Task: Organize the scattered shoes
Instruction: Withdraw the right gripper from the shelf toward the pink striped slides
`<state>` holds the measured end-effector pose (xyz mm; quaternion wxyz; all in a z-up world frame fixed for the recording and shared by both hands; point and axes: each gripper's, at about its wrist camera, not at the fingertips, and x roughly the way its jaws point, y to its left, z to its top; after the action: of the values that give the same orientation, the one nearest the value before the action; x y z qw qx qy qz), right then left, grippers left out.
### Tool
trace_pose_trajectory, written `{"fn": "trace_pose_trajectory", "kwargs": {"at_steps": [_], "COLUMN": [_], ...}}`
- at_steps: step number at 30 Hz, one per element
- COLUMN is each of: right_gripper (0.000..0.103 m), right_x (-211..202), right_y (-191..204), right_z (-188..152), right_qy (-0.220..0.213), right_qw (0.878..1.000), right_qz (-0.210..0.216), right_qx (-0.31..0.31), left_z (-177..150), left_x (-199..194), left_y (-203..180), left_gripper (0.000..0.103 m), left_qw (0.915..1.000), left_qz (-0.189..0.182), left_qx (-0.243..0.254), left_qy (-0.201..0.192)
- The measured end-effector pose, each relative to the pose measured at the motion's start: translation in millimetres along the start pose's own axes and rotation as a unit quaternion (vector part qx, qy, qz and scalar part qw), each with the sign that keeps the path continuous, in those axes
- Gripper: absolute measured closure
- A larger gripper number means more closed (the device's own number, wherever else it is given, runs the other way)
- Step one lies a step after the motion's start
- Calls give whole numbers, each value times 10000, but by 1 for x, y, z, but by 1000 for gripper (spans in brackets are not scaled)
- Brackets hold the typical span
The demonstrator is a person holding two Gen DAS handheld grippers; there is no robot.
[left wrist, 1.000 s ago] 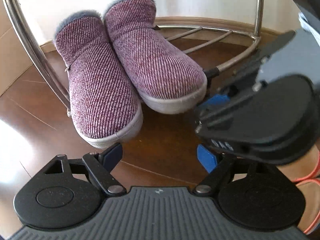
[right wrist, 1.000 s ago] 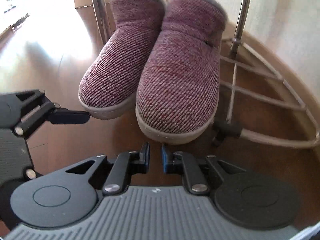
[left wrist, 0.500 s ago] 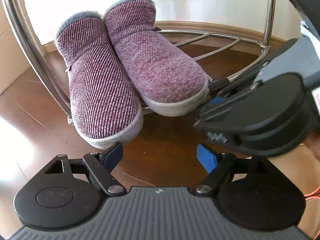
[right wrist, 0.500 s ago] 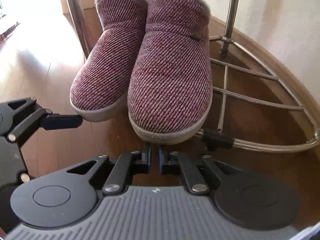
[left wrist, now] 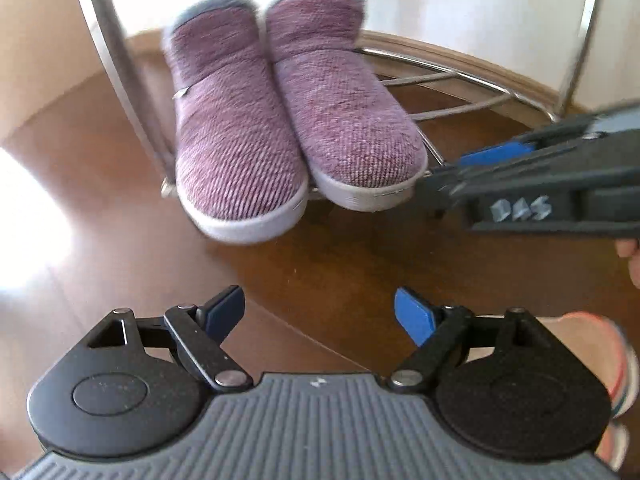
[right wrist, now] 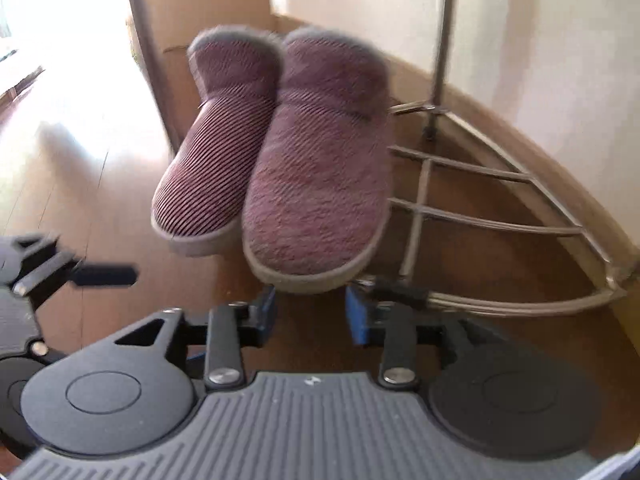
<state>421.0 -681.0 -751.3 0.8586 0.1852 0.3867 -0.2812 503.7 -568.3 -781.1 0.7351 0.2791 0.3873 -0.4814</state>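
A: Start at the left. What does the left gripper [left wrist: 319,314] have?

B: Nothing. Its blue pads [left wrist: 414,316] stand wide apart over bare floor [left wrist: 100,208], released. It hangs back from the rack [left wrist: 472,106], and its toes point at the pair.

A: And the shoes?

B: Two purple knit slippers with grey fuzzy collars and pale soles. The left slipper [left wrist: 232,148] and the right slipper [left wrist: 344,120] sit side by side, touching along their inner edges, heels toward the wall, toes toward the cameras. They rest on the low wire shelf of the rack, at its left end, just beside the left post [left wrist: 120,64]. Both toes overhang the front rail.

A: Are they level?

B: They look tipped, toes lower than heels, in both views. The right wrist view is blurred, so I cannot tell more than that.

A: The right gripper?

B: The right gripper [right wrist: 310,314] is just below the toe of the right slipper [right wrist: 316,196], near the front rail [right wrist: 500,304]. Its pads are parted with a clear gap and grip nothing, so it is released as well. From the left wrist view it comes in from the right, at toe height, close to the sole.

A: Anything else at the right?

B: The rest of the wire shelf lies bare, and a foot in an orange-trimmed sandal [left wrist: 608,364] shows at the edge.
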Motion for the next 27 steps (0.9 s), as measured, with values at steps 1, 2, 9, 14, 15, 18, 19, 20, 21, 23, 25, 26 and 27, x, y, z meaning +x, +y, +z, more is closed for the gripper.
{"fn": "trace_pose_trajectory", "kwargs": {"at_steps": [1, 2, 9, 14, 15, 18, 19, 20, 21, 23, 25, 26, 27], "right_gripper": [68, 66, 41, 31, 31, 30, 30, 29, 29, 26, 26, 24, 24], "right_x": [-6, -11, -72, -101, -105, -113, -116, -118, -123, -130, -137, -140, -144], "right_y": [-6, -9, -29, -38, -41, -47, -48, -49, -49, -52, -54, -54, -54], "right_z": [3, 5, 17, 18, 18, 15, 14, 13, 12, 11, 12, 12, 12], "right_qy": [-52, -101, -711, -973, -999, -1011, -1016, -1021, -1039, -1083, -1163, -1194, -1234], "right_qw": [9999, 9997, 9960, 9934, 9929, 9923, 9921, 9920, 9917, 9908, 9896, 9893, 9888], "right_qz": [-5, -6, -77, -186, -218, -246, -258, -266, -282, -287, -263, -267, -277], "right_qx": [145, 223, 537, 578, 604, 671, 684, 690, 708, 761, 798, 800, 796], "left_z": [1, 5, 31, 41, 42, 42, 42, 43, 44, 45, 47, 48, 49], "left_x": [-4, -8, -49, -75, -77, -84, -87, -89, -92, -100, -108, -112, -115], "left_y": [1, 0, -7, -12, -13, -17, -18, -19, -21, -22, -23, -23, -23], "left_gripper": [18, 17, 12, 11, 11, 11, 11, 11, 11, 11, 9, 8, 8], "left_qw": [9999, 9997, 9982, 9962, 9960, 9957, 9957, 9955, 9953, 9946, 9937, 9933, 9929], "left_qz": [13, 39, 474, 500, 493, 490, 503, 518, 533, 559, 584, 594, 607], "left_qx": [-123, -220, -323, -552, -580, -593, -576, -568, -559, -555, -559, -560, -565], "left_qy": [40, 60, -184, -454, -477, -510, -530, -558, -587, -673, -773, -816, -856]}}
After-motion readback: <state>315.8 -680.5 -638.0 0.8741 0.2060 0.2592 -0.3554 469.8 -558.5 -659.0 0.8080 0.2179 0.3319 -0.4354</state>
